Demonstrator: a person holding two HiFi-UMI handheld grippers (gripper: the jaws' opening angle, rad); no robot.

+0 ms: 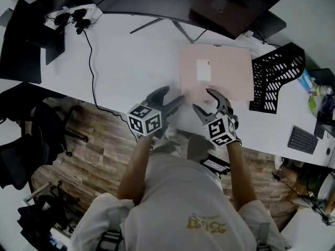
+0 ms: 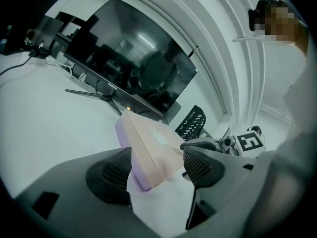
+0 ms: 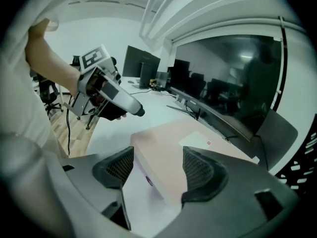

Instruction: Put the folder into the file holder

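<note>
1. Folder (image 1: 215, 72), pink and flat, has its near-left corner between the jaws of the left gripper (image 2: 156, 170). The jaws stand wide apart and the pads do not press on it.
2. Right gripper (image 3: 153, 170) is likewise spread wide. The folder's near edge runs between its jaws, and nothing is clamped.
3. Both grippers sit close together at the tabletop's (image 1: 131, 61) front rim.
4. The folder lies flat on the white tabletop with a white label (image 1: 203, 69) on top. Its far edge is near the monitor stand (image 1: 172, 25).
5. A black mesh file holder (image 1: 275, 77) stands just beside the folder's right edge.
6. Left of the folder, bare tabletop stretches to a black cable (image 1: 93, 72).
</note>
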